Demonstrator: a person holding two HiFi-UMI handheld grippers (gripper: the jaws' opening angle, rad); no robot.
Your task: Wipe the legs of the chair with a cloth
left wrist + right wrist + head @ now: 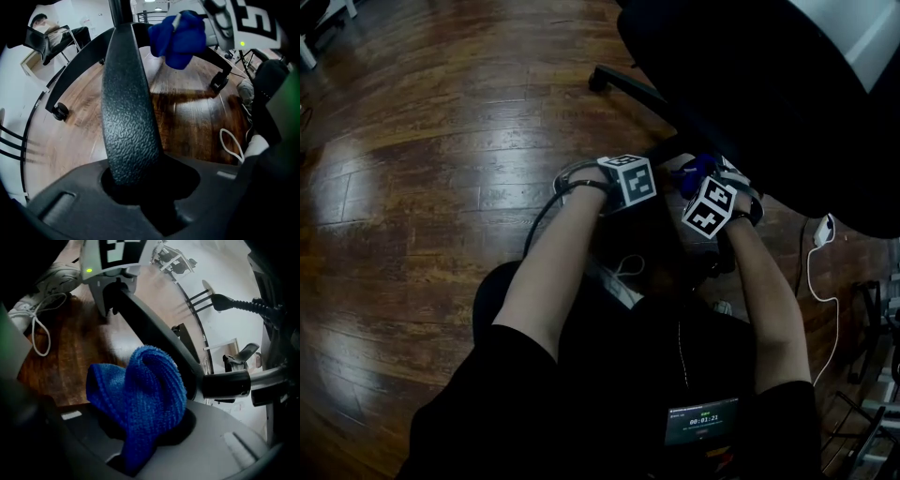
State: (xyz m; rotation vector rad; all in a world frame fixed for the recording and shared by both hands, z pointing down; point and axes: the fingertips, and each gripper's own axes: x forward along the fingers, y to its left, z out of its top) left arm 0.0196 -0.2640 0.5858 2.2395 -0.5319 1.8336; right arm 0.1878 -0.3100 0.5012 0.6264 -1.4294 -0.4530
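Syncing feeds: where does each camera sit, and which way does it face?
Head view: on the head, facing down at floor, chair; forearms, left gripper, right gripper show.
Left gripper view: rides it, along jaws shut on the chair leg.
Right gripper view: rides it, along jaws shut on the cloth; shoe shows.
Shared: both gripper views show cloth, chair leg.

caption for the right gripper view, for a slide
Right gripper holding a bunched blue cloth beside a black chair leg.

Head view steeply down, 2 gripper views close along their jaws (facing each other); sharing chair leg [126, 103], blue cloth [140, 399]
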